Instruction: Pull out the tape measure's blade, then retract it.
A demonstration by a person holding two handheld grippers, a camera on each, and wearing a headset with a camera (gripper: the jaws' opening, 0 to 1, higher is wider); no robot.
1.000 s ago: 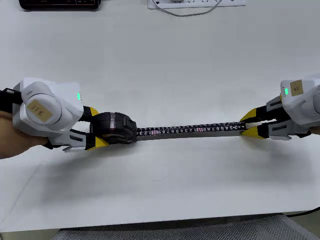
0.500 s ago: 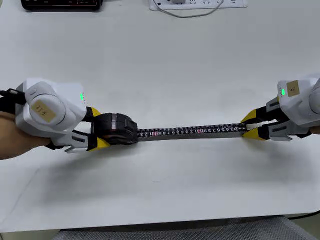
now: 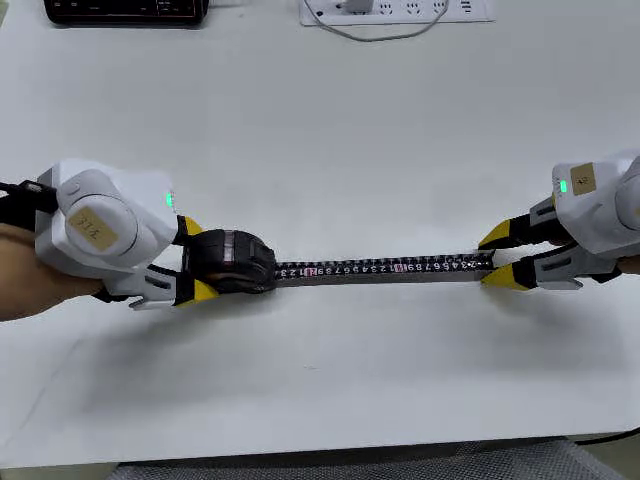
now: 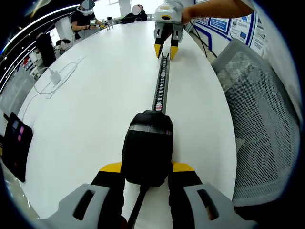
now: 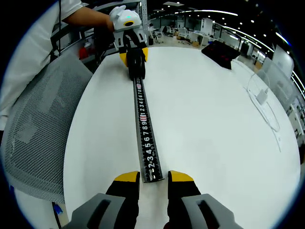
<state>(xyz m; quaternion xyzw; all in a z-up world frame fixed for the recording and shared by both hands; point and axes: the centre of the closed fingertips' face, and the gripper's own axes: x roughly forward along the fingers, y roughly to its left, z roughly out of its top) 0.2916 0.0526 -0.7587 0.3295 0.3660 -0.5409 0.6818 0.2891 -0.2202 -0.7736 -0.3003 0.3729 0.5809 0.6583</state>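
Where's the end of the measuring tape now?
In the right gripper view, the blade tip sits between the right tool's open jaws, opposite the black case.

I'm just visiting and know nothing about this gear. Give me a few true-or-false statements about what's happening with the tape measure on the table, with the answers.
1. The left tongs grip the tape measure by its black case. True.
2. The blade is wound all the way in. False: it stretches across the table to the right tongs.
3. The right tongs are clamped shut on the blade's tip. False: they stand open, with the tip lying between them.
4. A white power strip lies at the table's far edge. True.
5. The blade is blank. False: printed numbers run along it.
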